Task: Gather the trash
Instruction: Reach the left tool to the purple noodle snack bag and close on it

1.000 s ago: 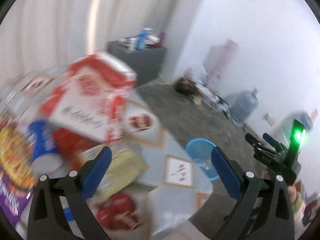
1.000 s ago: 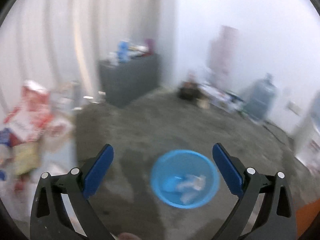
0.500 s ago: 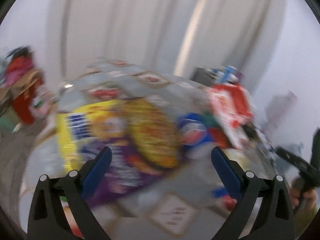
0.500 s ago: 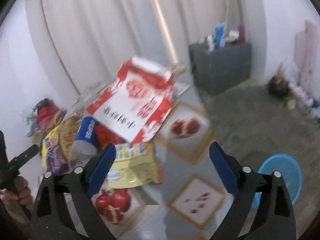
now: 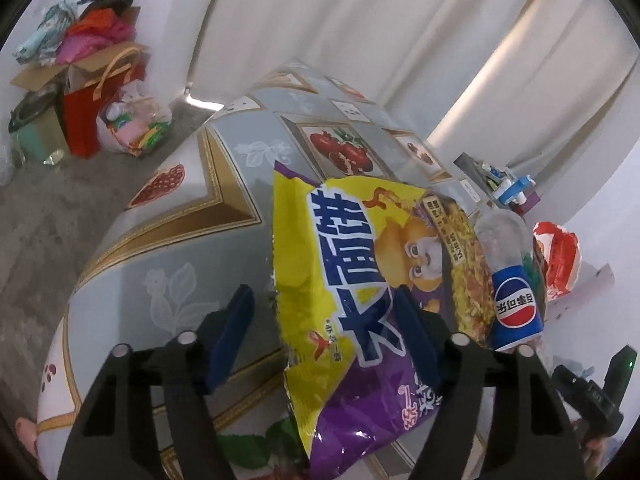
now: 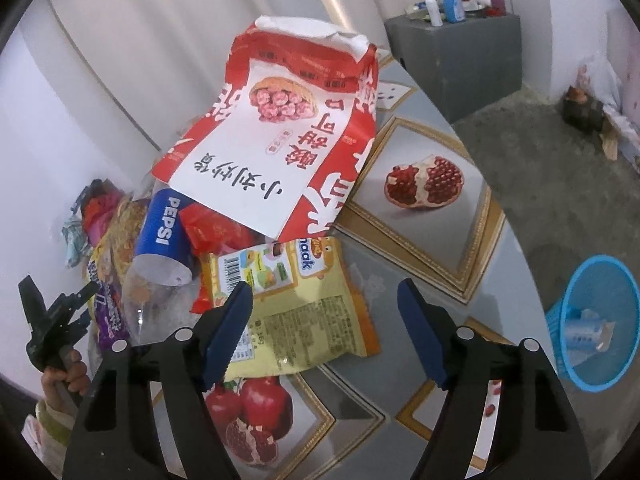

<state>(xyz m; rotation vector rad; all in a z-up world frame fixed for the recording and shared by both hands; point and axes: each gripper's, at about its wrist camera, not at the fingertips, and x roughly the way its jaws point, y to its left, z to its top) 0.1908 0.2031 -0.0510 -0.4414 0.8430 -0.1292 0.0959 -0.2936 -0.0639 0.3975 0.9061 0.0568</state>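
Note:
A pile of trash lies on the patterned table [image 5: 192,216]. My left gripper [image 5: 324,340] is open, its jaws on either side of the near edge of a yellow and purple noodle bag [image 5: 360,280]. A Pepsi bottle [image 5: 510,284] lies beside that bag. My right gripper [image 6: 324,328] is open above a yellow snack packet [image 6: 304,320]. A big red and white bag [image 6: 280,136] and the Pepsi bottle [image 6: 160,248] lie behind it. A blue bin [image 6: 596,320] with trash in it stands on the floor to the right.
A grey cabinet [image 6: 460,52] with bottles stands at the back by the curtain. Bags and a cardboard box [image 5: 80,68] are piled on the floor at the far left. The table's tablecloth [image 6: 424,208] has pomegranate pictures. The floor is grey carpet.
Both grippers swung left from the blue bin to the table. The left one now straddles the noodle bag's edge; the right one hovers over the yellow snack packet. Both stay open.

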